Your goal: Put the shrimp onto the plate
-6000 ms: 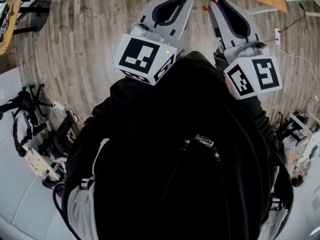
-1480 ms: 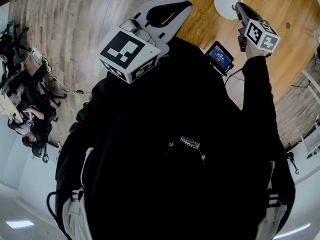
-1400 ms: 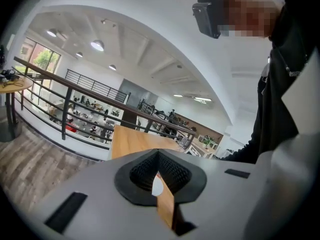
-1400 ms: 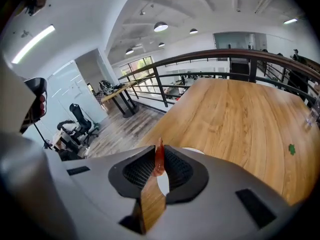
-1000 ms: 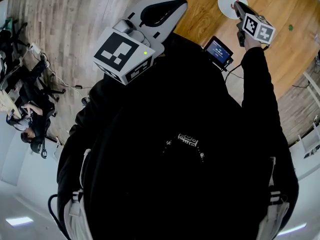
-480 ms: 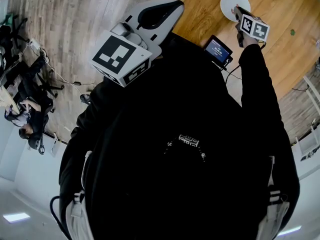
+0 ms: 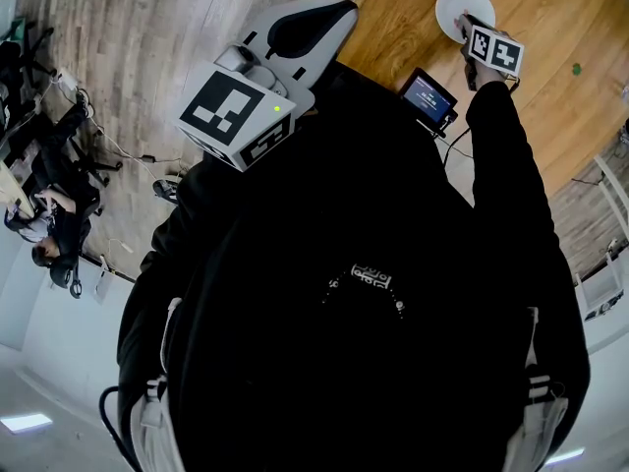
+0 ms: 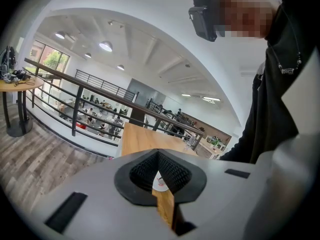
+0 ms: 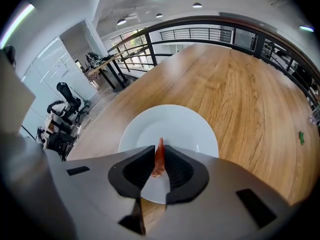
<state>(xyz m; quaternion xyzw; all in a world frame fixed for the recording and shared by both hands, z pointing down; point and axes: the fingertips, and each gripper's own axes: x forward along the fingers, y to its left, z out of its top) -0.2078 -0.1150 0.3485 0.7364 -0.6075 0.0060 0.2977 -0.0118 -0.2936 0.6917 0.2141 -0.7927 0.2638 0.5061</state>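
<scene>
In the right gripper view my right gripper [image 9: 159,160] is shut on a small orange-red shrimp [image 9: 159,157], which stands upright between the black pads. It hangs directly over the white plate [image 9: 184,130] on the wooden table [image 9: 240,94]. In the head view the right gripper [image 7: 470,23] reaches out over the same plate [image 7: 458,0] at the top right. My left gripper [image 7: 319,13] is held up near my chest, away from the table, its jaws closed with nothing between them [image 8: 159,170].
A small black device with a lit blue screen [image 7: 428,98] sits at the table's near edge with a cable. A small green object [image 7: 577,68] lies farther right on the table. Chairs and gear stand on the wooden floor [image 7: 147,57] at left.
Six seconds ago both grippers were held up over the floor, away from the table. Over the last second and a half the right gripper has crept farther over the plate with the shrimp.
</scene>
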